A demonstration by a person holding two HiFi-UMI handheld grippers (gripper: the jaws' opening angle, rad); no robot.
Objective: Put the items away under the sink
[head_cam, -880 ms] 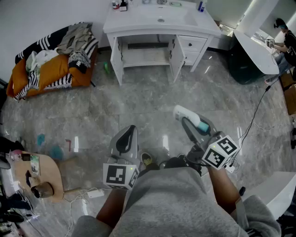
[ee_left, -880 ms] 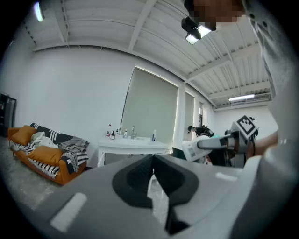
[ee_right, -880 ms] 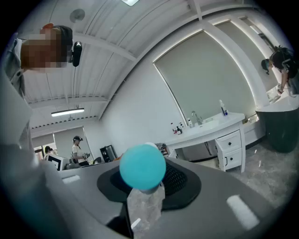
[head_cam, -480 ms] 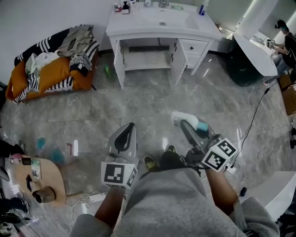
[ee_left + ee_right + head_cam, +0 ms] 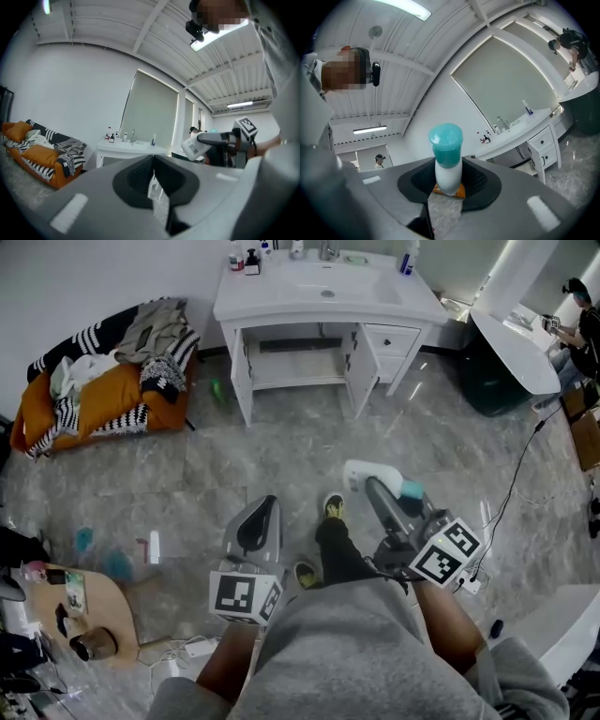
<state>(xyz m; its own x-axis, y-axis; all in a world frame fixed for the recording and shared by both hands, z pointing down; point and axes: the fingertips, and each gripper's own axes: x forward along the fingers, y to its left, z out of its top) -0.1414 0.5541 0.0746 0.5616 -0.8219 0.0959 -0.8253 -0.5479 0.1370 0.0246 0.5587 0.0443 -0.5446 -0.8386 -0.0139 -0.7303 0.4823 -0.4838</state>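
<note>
My right gripper (image 5: 386, 495) points level and is shut on a white bottle (image 5: 367, 472) with a teal cap (image 5: 446, 138); the bottle (image 5: 448, 174) stands up between the dark pads. My left gripper (image 5: 259, 525) is beside it, shut, with nothing in it; in the left gripper view only a thin slit shows between the pads of the left gripper (image 5: 153, 182). Ahead stands the white sink vanity (image 5: 281, 307). Both doors under its sink are swung open on a bare shelf (image 5: 292, 367). Both grippers are well short of it, over the grey floor.
Small bottles (image 5: 242, 259) stand on the vanity top. An orange sofa (image 5: 98, 390) piled with clothes is at the left, a green thing (image 5: 217, 390) on the floor beside it. A round wooden table (image 5: 89, 610) is near left, a white counter (image 5: 516, 334) and cable at right.
The vanity has come slightly nearer in the head view, and the person's leg and shoe have stepped forward between the grippers. Both grippers keep their pose, the bottle still held.
</note>
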